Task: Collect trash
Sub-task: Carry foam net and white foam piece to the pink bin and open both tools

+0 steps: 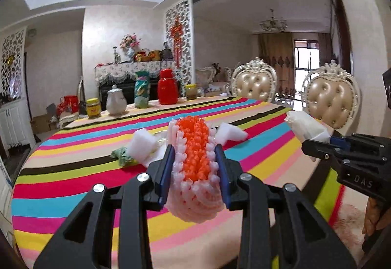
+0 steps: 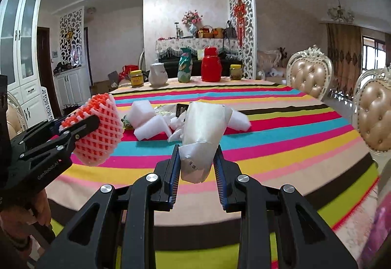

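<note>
Left gripper (image 1: 194, 166) grasps a foam fruit net (image 1: 194, 146), right gripper (image 2: 198, 166) a white wrapper (image 2: 202, 132), both lifted clear of the counter (image 2: 281, 137) for disposal.

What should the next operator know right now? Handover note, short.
Left gripper: shut on the pink-and-orange foam fruit net, lifted off the table.
Right gripper: shut on the crumpled white carton, also lifted.
Left to collect on the striped tablecloth: white foam pieces, a green wrapper, small scraps.
No bin in view; both held items remain to be dropped.
</note>
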